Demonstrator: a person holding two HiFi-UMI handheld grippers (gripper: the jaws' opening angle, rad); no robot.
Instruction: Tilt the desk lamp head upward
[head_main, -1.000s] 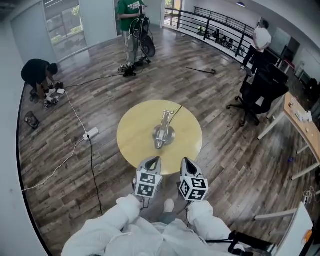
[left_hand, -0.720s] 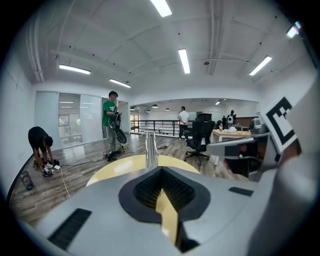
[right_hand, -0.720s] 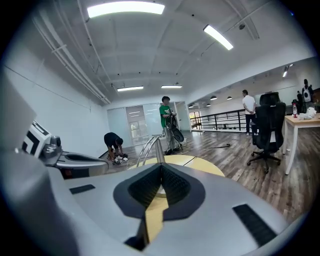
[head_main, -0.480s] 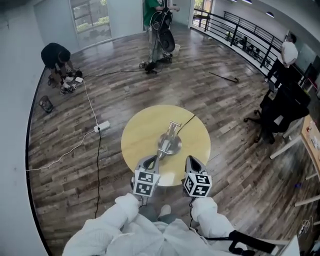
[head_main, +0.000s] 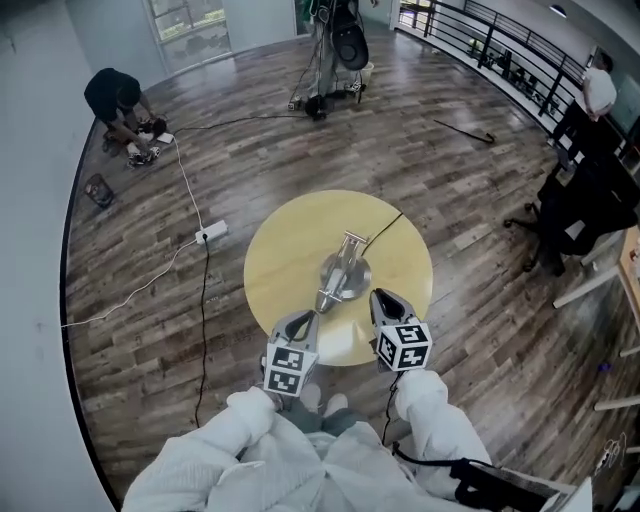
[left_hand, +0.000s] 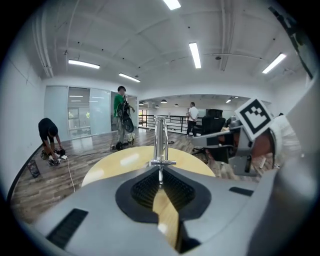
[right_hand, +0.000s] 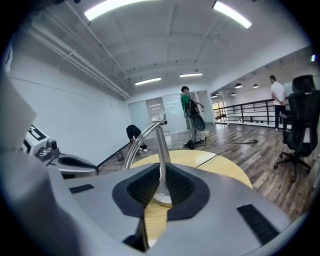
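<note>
A silver desk lamp (head_main: 343, 272) stands at the middle of a round yellow table (head_main: 285, 245), its head (head_main: 323, 298) bent low toward me. The lamp's upright arm (left_hand: 160, 142) rises straight ahead in the left gripper view. In the right gripper view the lamp (right_hand: 159, 150) curves over to the left. My left gripper (head_main: 306, 318) is shut at the table's near edge, apart from the lamp. My right gripper (head_main: 379, 295) hangs over the near part of the table, right of the lamp head. Its jaws are just starting to open, with nothing between them.
The lamp's black cable (head_main: 385, 225) runs across the table to its far right edge. A power strip (head_main: 210, 235) and cords lie on the wooden floor at the left. A black office chair (head_main: 575, 215) stands to the right. A crouching person (head_main: 115, 95) is far left.
Both grippers have come forward toward the lamp. The right one now reaches over the table's near edge, and the table sits closer in the head view.
</note>
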